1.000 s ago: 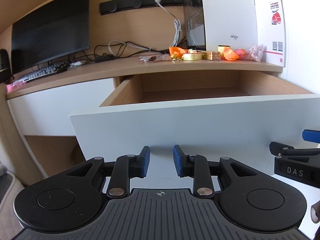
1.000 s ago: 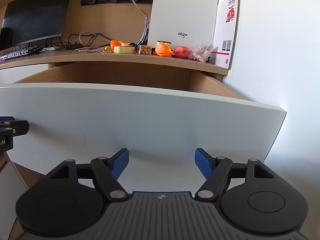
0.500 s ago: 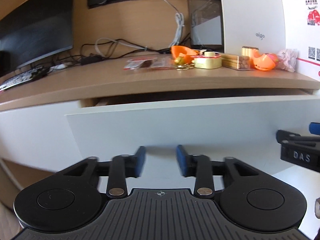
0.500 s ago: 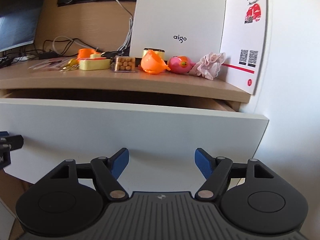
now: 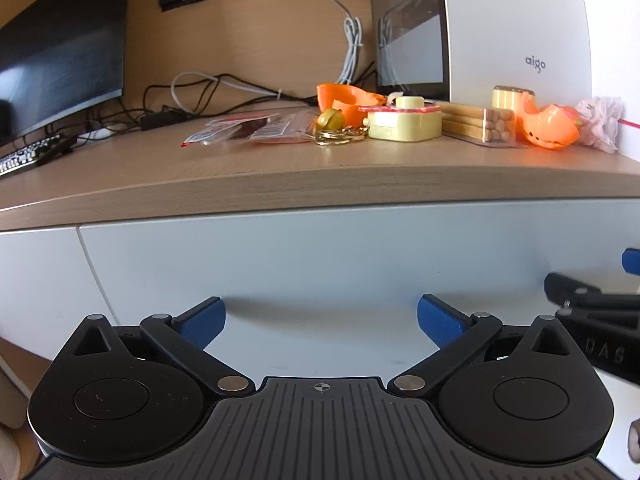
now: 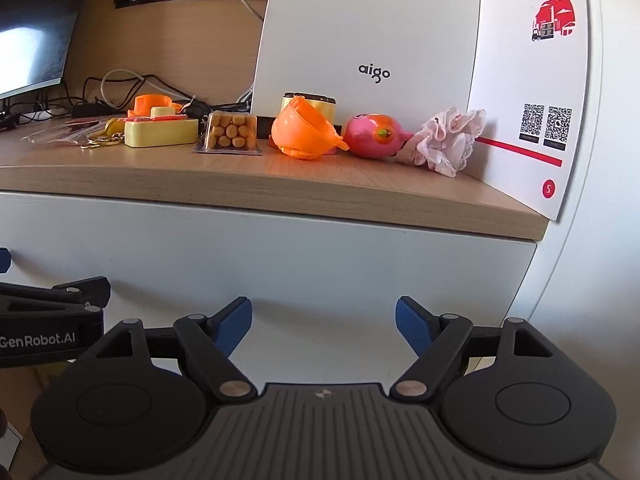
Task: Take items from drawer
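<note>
The white drawer front (image 5: pixel 320 264) (image 6: pixel 280 256) sits flush under the wooden desktop (image 5: pixel 280 176), so its inside is hidden. My left gripper (image 5: pixel 320 320) is right in front of it, jaws opening wide, nothing between them. My right gripper (image 6: pixel 323 320) is beside it to the right, jaws also opening and empty. On the desktop lie snack packets (image 5: pixel 248 130), a keyring (image 5: pixel 336 128), a yellow box (image 6: pixel 160 132), a pack of wooden pegs (image 6: pixel 232 132), an orange toy helmet (image 6: pixel 304 132), a pink toy (image 6: pixel 372 136) and a pink scrunchie (image 6: pixel 448 144).
A white computer case (image 6: pixel 372 32) stands behind the items. A printed leaflet (image 6: pixel 532 80) leans on the white wall at the right. A monitor (image 5: pixel 60 52), keyboard (image 5: pixel 28 156) and cables (image 5: pixel 192 88) occupy the desk's left side.
The drawer, open a second ago, has slid shut as both grippers moved forward against its front. The left jaws spread from narrow to wide; the right jaws widened slightly.
</note>
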Tool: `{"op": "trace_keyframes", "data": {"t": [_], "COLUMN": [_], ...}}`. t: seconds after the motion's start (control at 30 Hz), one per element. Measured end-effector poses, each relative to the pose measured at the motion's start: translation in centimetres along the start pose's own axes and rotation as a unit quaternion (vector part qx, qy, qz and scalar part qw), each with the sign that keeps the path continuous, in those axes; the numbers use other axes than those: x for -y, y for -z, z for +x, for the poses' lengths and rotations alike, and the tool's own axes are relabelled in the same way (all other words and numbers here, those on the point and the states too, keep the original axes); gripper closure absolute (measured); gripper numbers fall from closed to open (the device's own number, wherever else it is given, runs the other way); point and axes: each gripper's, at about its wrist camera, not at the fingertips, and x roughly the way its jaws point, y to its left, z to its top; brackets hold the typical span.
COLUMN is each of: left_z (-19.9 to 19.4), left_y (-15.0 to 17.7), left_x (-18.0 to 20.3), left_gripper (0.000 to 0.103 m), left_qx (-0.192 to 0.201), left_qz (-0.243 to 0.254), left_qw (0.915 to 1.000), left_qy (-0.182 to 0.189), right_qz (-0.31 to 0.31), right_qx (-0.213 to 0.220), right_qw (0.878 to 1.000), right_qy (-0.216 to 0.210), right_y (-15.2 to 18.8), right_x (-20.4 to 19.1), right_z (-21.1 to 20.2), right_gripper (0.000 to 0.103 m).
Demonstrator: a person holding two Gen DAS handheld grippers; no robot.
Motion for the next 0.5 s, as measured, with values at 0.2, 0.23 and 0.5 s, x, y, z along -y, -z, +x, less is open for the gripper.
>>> {"op": "trace_keyframes", "data": {"t": [0.2, 0.23, 0.5], "left_z": [-3.3, -4.3, -16.2], "left_y": [1.1, 1.3, 0.1], "left_x": [-1.2, -1.2, -0.3], "left_gripper": [0.0, 0.0, 0.0], "left_qx": [-0.018, -0.027, -0.076], "left_qz": [0.007, 0.006, -0.021], "left_qw": [0.9997, 0.9995, 0.9969], "left_qy": [-0.017, -0.017, -0.005], "right_qz": [0.046, 0.05, 0.037], "right_qx": [-0.026, -0.032, -0.068], "right_qw": [0.998, 0.998, 0.996], "right_qy": [-0.015, -0.02, -0.039], "right_y": [1.1, 1.5, 1.3], "right_x": [1.2, 1.2, 2.4], "right_z": [-2.1, -2.9, -13.8], "right_gripper": [0.024, 0.024, 0.024]}}
